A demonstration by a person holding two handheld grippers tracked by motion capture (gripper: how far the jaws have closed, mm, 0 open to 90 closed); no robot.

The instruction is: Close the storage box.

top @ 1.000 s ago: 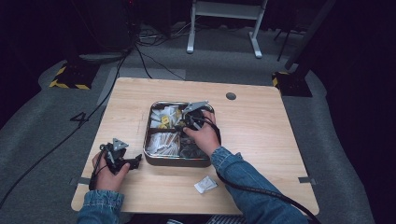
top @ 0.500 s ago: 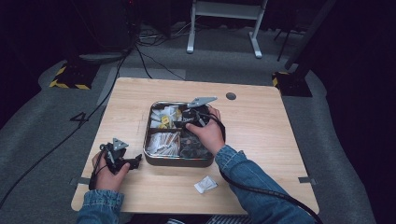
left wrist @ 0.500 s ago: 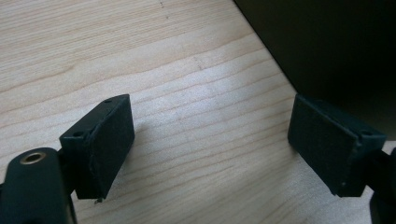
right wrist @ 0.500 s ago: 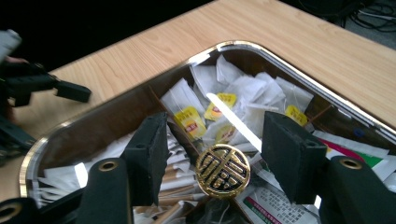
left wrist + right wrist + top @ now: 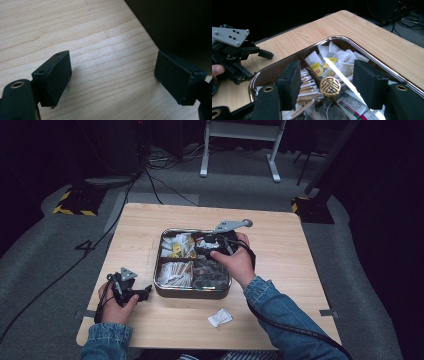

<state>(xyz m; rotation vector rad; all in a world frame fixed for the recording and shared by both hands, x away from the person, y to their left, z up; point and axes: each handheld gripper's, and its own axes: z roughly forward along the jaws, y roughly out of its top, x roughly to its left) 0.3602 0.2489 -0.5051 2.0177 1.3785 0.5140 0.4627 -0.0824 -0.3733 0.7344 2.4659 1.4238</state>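
A metal tray (image 5: 192,292) with four compartments sits mid-table. It holds white tea bags (image 5: 175,245), stick sachets (image 5: 174,271) and dark packets (image 5: 210,275). My right gripper (image 5: 199,245) hovers over the tray's far right part, held by a hand in a denim sleeve. In the right gripper view it (image 5: 329,80) is open, one jaw on each side of a round gold knob (image 5: 330,86) at the tray's middle, not touching it. My left gripper (image 5: 145,291) rests on the table left of the tray, open and empty (image 5: 115,75).
A small white packet (image 5: 220,317) lies on the wooden table (image 5: 300,270) near the front edge. A dark surface (image 5: 175,25) rises close beyond the left gripper's right jaw. Cables and a white stand (image 5: 240,140) are on the floor behind the table.
The right hand and its gripper have shifted a little toward the tray's far right side. The left gripper has stayed where it was.
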